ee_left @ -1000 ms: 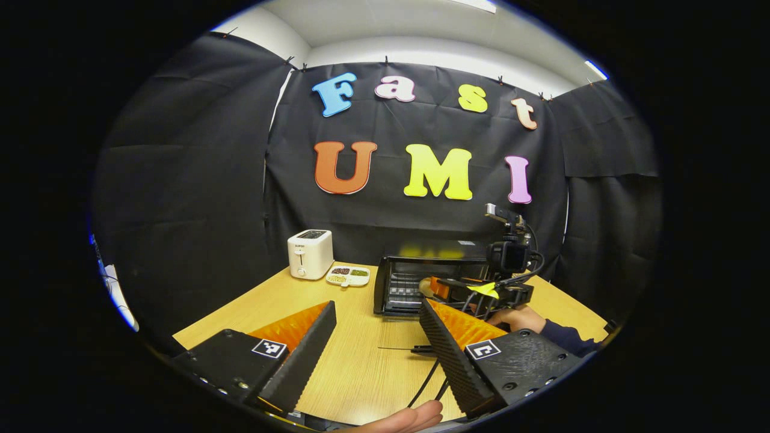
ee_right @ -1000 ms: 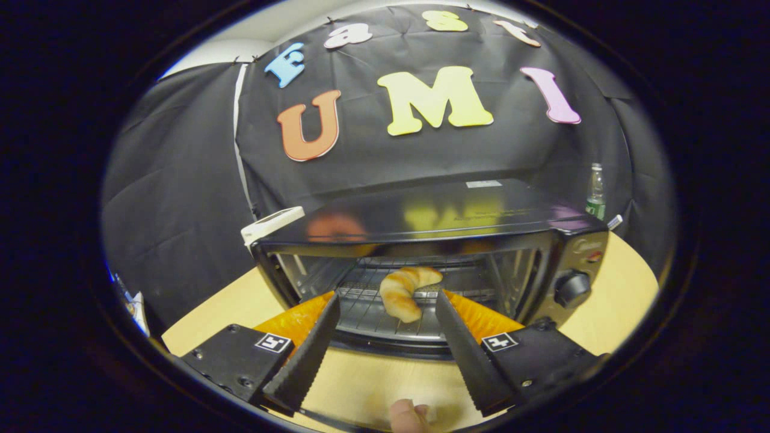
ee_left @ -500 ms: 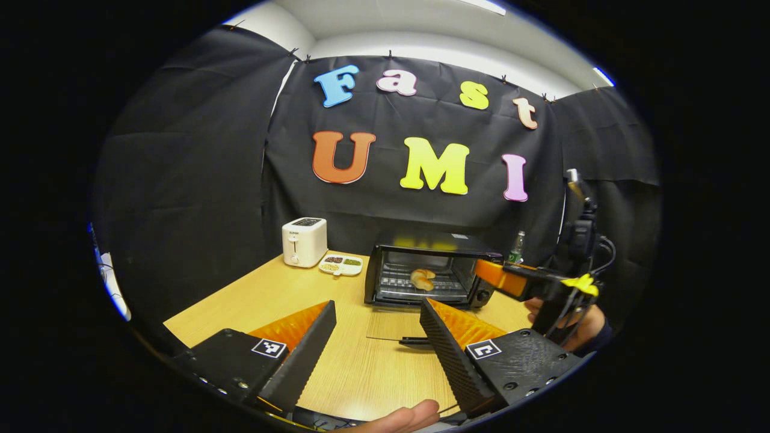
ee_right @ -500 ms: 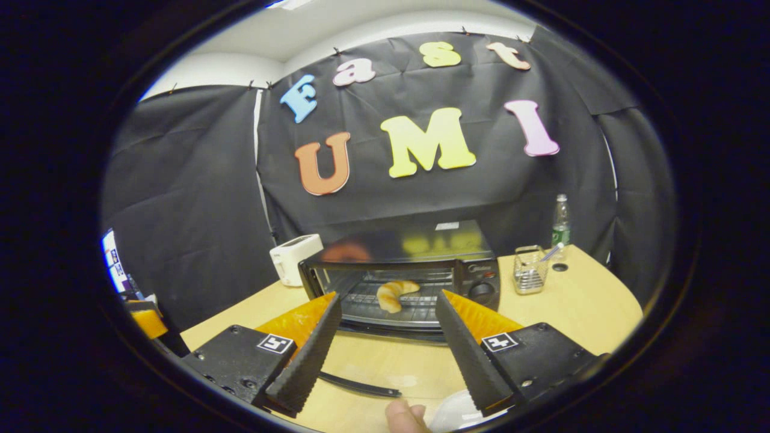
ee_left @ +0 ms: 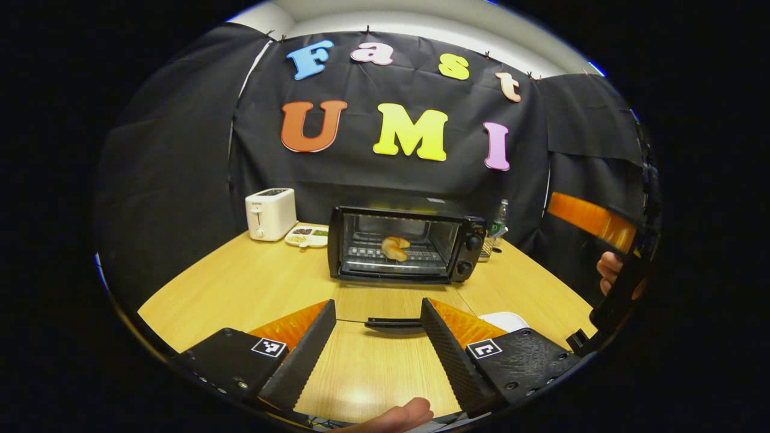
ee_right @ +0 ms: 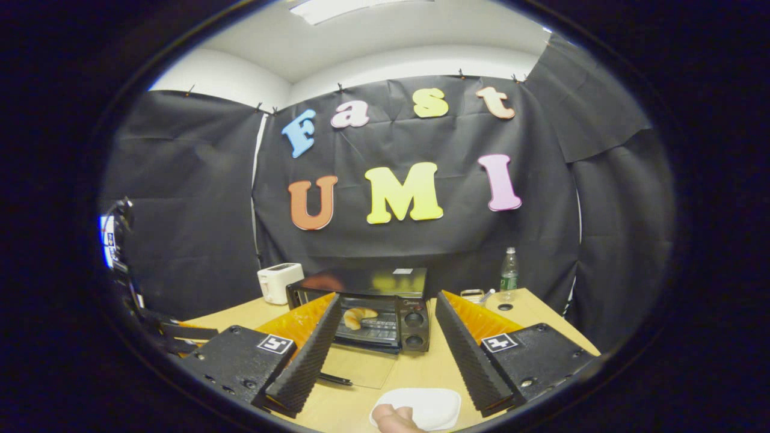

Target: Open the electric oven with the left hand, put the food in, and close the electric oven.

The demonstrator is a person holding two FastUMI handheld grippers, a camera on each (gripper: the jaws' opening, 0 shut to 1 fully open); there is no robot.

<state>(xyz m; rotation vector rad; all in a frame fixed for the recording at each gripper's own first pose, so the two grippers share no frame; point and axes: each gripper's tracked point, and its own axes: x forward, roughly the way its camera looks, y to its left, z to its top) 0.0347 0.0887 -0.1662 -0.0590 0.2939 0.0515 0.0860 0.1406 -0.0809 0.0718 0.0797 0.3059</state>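
Note:
The black electric oven [ee_left: 463, 240] stands at mid table with its glass door [ee_left: 385, 300] folded down flat, the door's handle [ee_left: 394, 323] nearest me. A croissant [ee_left: 394, 248] lies on the rack inside. My left gripper [ee_left: 378, 302] is open and empty, just short of the handle. In the right gripper view the oven [ee_right: 415, 313] and croissant [ee_right: 359, 317] sit farther off, and my right gripper [ee_right: 388, 296] is open, holding nothing, raised well back from the oven. The right gripper's body [ee_left: 592, 219] and a hand [ee_left: 607, 264] show at the far right.
A white toaster [ee_left: 271, 213] and a small divided dish [ee_left: 307, 236] stand left of the oven. A bottle [ee_right: 509, 276] and a wire holder [ee_right: 475, 294] are on its right. A white plate [ee_right: 421, 406] lies near the table's front edge.
The right gripper drew back and up from the oven mouth, leaving the croissant on the rack. The left gripper swung to face the oven and its lowered door.

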